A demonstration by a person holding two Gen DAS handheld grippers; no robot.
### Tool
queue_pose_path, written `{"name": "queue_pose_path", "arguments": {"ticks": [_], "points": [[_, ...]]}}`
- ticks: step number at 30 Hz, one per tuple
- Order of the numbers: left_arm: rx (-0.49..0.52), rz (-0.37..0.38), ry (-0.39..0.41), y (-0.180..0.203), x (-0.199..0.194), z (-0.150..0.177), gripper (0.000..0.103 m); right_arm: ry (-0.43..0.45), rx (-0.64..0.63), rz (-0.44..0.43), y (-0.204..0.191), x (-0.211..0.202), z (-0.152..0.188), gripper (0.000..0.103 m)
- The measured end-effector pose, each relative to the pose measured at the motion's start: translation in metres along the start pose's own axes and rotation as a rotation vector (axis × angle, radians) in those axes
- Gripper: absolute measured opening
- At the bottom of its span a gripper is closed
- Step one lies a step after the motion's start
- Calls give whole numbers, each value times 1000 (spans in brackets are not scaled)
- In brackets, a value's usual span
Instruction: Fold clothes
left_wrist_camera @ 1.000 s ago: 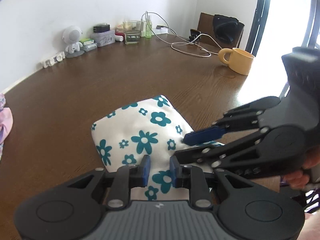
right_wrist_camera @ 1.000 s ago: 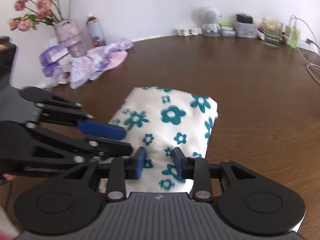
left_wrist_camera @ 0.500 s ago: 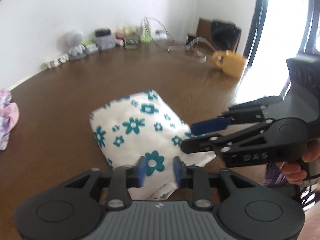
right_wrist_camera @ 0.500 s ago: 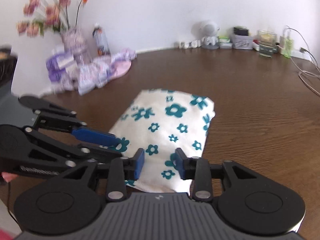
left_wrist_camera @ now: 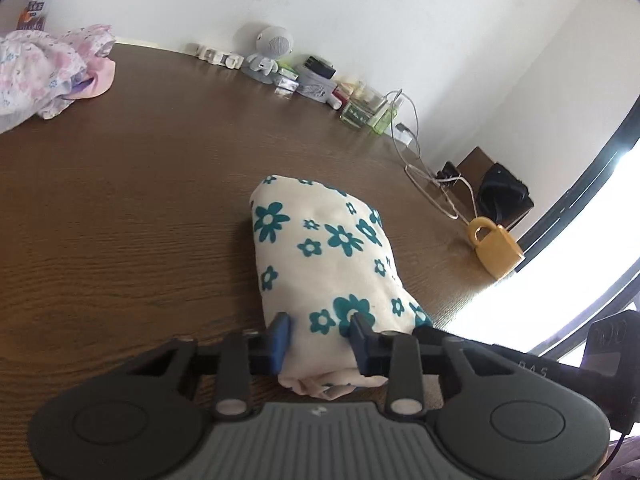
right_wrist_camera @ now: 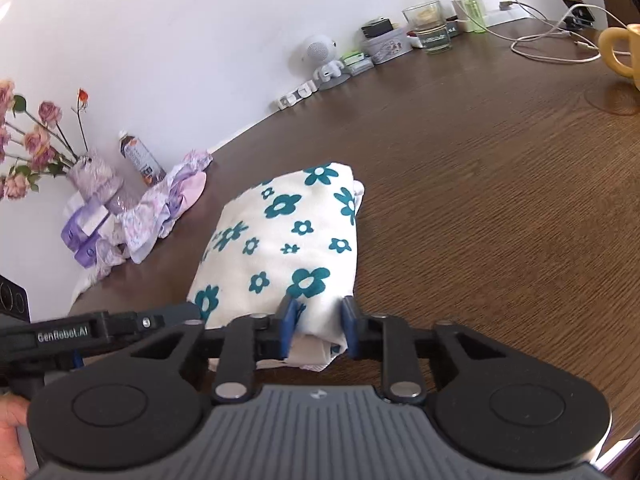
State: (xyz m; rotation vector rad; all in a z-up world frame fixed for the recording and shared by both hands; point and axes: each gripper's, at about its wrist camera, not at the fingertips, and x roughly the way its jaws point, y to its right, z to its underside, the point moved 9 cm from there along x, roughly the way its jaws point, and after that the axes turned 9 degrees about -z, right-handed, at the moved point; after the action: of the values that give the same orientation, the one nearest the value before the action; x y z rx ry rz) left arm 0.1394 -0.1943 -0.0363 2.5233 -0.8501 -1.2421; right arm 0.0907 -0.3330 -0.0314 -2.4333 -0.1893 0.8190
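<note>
The flowered garment (left_wrist_camera: 326,264) lies folded into a compact bundle on the worktop (left_wrist_camera: 132,200). My left fingers (left_wrist_camera: 320,338) and right fingers (right_wrist_camera: 317,330) each grasp its near end; probably only placing remains.

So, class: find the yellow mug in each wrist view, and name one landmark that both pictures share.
Left wrist view: the yellow mug stands right of centre, on the table by the bright window, right of the folded flowered cloth.
Right wrist view: the mug is cut off at the upper right edge, only partly in the picture.
Shared landmark: the white round-headed figurine by the wall.
</note>
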Motion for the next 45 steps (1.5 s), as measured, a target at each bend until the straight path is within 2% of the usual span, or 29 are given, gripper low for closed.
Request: {"name": "queue_pose_path", "arguments": {"ticks": [3,5,7,8,9,11,12,13,14,18,19,20,21,23,24,26,27,28,29,30,32,34,37,38,41,43,45], "points": [[-29,18,20,-6,0,2,22,16,-18,-3,-2,-1,1,18],[-43,18,35,-9,-4,2,25,30,-28,-8,-4,-2,1,22],[-46,5,42,-10,-8,2,45,62,-22,-12,-3,-7,0,45],[-46,-1,46,-10,-10,2,58,77,-21,-11,-2,-10,0,48],[-34,-2,56,-9,-11,2,59,84,-30,-6,-2,-10,0,48],[-14,2,51,-5,-8,3,58,78,-35,-3,-2,-7,2,48],[-12,12,44,-4,-5,4,54,70,-34,-6,-2,-4,4,44],[-8,20,40,-2,-3,5,45,62,-37,-11,-2,-2,7,28],[4,18,45,-2,-2,7,31,60,-46,-13,-4,0,9,25],[33,12,63,-1,-6,9,26,62,-100,-7,-10,-3,9,23],[35,10,67,0,-8,8,28,65,-100,-9,-10,-5,7,31],[36,8,72,0,-10,7,33,76,-94,-10,-9,-7,4,37],[28,0,80,-1,-10,4,47,90,-92,-11,-9,-9,0,52],[7,-19,97,-2,-9,-2,67,126,-104,-14,-9,-8,-6,54],[-10,-21,104,-3,-6,-5,67,135,-112,-13,-9,-6,-8,54],[-38,-10,93,-5,2,-7,65,119,-108,-6,-7,5,-8,53],[-49,1,82,-5,6,-7,58,110,-97,-13,-5,9,-7,49],[-59,13,72,-5,10,-6,48,104,-93,-18,-5,12,-5,39],[-53,21,67,-5,13,-4,38,107,-105,-21,-6,12,-3,37],[-40,15,76,-6,13,-2,35,110,-117,-24,-7,12,-2,31],[-11,9,81,-4,11,-1,34,114,-136,-30,-10,12,0,31],[-19,8,77,-4,9,-4,37,112,-135,-37,-9,10,-2,38],[-7,-9,101,-1,5,-14,51,131,-100,-46,-5,7,-15,49],[-2,-17,118,0,5,-18,54,145,-95,-45,-5,7,-21,50],[-6,-29,116,2,11,-25,49,134,-79,-10,-1,16,-30,48],[-18,-42,103,-1,17,-25,36,91,-50,-4,2,25,-27,23],[-39,-28,101,-5,16,-24,31,74,-41,-13,2,28,-23,21]]}}
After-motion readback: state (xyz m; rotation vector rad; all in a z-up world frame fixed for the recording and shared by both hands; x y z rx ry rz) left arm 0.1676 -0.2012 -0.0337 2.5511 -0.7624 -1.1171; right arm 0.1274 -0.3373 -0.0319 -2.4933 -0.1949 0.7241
